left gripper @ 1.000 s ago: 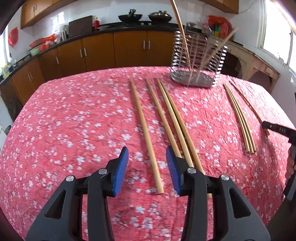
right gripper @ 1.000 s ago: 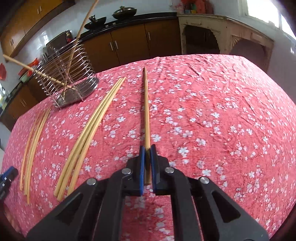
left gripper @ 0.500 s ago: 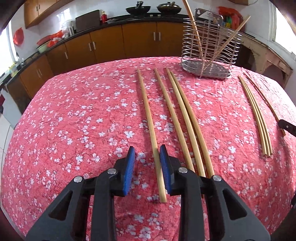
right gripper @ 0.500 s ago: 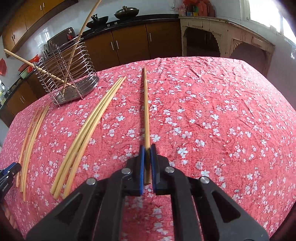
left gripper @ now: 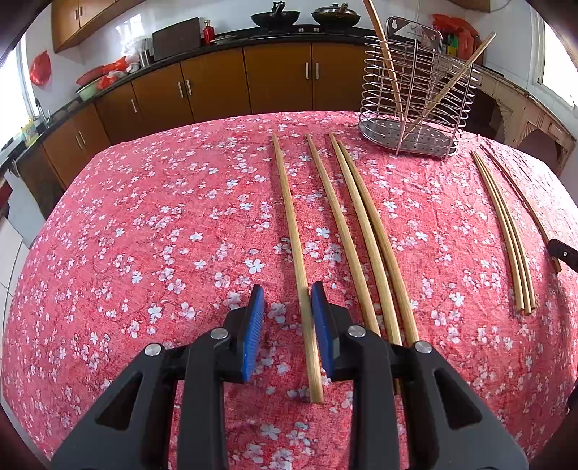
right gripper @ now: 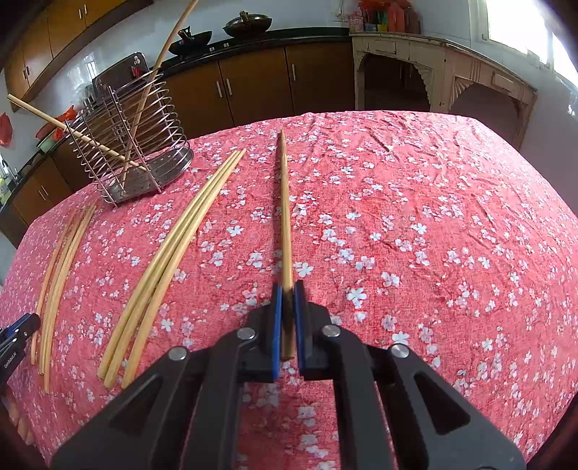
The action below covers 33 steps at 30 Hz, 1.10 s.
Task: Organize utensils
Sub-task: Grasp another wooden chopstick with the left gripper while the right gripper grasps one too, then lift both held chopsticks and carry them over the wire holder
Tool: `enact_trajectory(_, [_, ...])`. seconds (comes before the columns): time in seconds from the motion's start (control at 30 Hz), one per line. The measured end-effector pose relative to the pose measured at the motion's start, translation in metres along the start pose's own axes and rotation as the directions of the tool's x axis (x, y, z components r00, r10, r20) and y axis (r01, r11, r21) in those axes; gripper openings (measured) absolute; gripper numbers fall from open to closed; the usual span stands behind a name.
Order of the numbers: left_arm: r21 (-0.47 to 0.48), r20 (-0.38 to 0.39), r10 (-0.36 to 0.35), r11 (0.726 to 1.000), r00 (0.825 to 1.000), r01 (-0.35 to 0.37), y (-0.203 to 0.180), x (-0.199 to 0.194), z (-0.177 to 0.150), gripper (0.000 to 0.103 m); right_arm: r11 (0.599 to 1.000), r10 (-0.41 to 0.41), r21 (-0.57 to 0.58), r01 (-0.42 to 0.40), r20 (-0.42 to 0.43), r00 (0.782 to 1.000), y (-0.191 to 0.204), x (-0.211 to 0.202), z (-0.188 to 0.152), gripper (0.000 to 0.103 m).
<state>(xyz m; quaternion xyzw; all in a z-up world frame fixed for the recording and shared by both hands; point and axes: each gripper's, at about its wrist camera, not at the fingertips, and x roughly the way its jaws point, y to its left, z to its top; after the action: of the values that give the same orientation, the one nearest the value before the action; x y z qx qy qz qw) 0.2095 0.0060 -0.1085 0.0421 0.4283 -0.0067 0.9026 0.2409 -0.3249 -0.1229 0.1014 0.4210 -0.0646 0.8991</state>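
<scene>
Brown kitchen cabinets under black countertop; white tiled wall; bright window right.

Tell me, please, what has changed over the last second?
The left gripper narrowed its jaws around the leftmost chopstick, not yet pinching it. The right gripper stays clamped on its chopstick; the rack and other chopsticks haven't moved.
</scene>
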Motion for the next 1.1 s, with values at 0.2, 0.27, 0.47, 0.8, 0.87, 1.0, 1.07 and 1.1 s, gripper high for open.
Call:
enact_trajectory(0.2, [-0.002,0.000,-0.001,1.000,1.000,0.001,-0.002,0.000,0.000,0.021,1.000,-0.001,-0.001,0.001,0.000,1.000,0.001,0.000,0.000,0.008])
enact_trajectory(0.27, [0.005,0.001,0.004,1.000,1.000,-0.004,-0.005,-0.001,-0.001,0.011,1.000,0.002,0.001,-0.002,0.000,1.000,0.000,0.000,0.000,0.008])
enact_trajectory(0.47, [0.000,0.002,-0.012,1.000,1.000,0.012,-0.003,-0.003,-0.002,0.007,0.999,0.038,0.026,-0.038,0.004,0.999,-0.005,-0.002,-0.002,0.008])
enact_trajectory(0.8, [-0.026,0.126,-0.087,0.995,0.988,0.091,0.020,-0.055,-0.008,0.006,0.999,0.045,-0.012,-0.044,0.132,0.990,-0.008,-0.064,-0.016,0.008])
enact_trajectory(0.87, [-0.024,0.175,-0.093,0.995,0.980,0.099,0.024,-0.071,-0.006,0.006,0.999,0.039,-0.023,-0.035,0.188,0.981,-0.009,-0.083,-0.012,0.008])
enact_trajectory(1.0, [-0.041,0.234,-0.108,0.992,0.966,0.120,0.033,-0.095,-0.001,0.006,0.999,0.045,-0.040,-0.036,0.275,0.960,-0.008,-0.112,-0.007,0.008])
enact_trajectory(1.07, [-0.054,0.278,-0.110,0.990,0.954,0.130,0.038,-0.110,0.004,0.006,0.998,0.059,-0.048,-0.047,0.314,0.948,-0.008,-0.125,-0.003,0.008])
enact_trajectory(1.1, [-0.060,0.301,-0.113,0.989,0.947,0.138,0.040,-0.118,0.007,0.006,0.997,0.067,-0.051,-0.053,0.338,0.939,-0.008,-0.131,-0.001,0.008])
